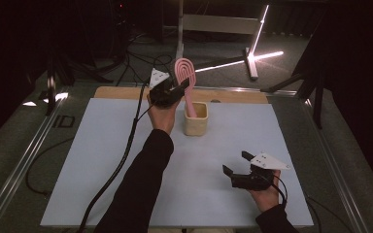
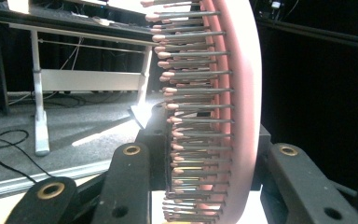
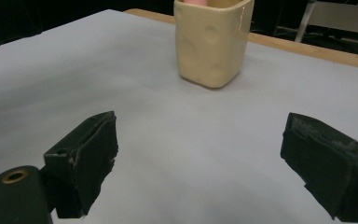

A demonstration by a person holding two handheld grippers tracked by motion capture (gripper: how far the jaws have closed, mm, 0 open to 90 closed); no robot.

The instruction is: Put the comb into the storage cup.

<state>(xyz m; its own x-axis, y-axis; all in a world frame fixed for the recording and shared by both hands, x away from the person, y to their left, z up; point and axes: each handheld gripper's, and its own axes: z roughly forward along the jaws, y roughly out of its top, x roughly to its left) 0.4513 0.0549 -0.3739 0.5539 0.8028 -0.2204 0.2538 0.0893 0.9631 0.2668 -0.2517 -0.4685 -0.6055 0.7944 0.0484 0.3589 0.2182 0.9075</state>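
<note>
One table (image 1: 102,160) carried the work; its top was covered by a pale sheet, with a strip of bare wood showing along the far edge. Two grippers were in use, one in each hand.

One cup (image 1: 195,119), cream-coloured and square-sided with shallow dimples, stood upright near the middle of the far edge. In the right gripper view the cup (image 3: 213,42) appeared ahead of the jaws, well apart from them.

One pink brush (image 1: 186,82) stood handle-down in the cup, its oval head rising above the rim and tilted slightly toward the far edge. In the left gripper view the brush (image 2: 242,107) showed edge-on, with its rows of pink-tipped bristles pointing left.

The left gripper (image 1: 180,88) was above the cup, at the far edge, with its jaws clamped on the brush just below the head.

The right gripper (image 1: 235,163) was near the near right corner, low over the sheet. Its jaws stood spread wide with nothing between them.
</note>
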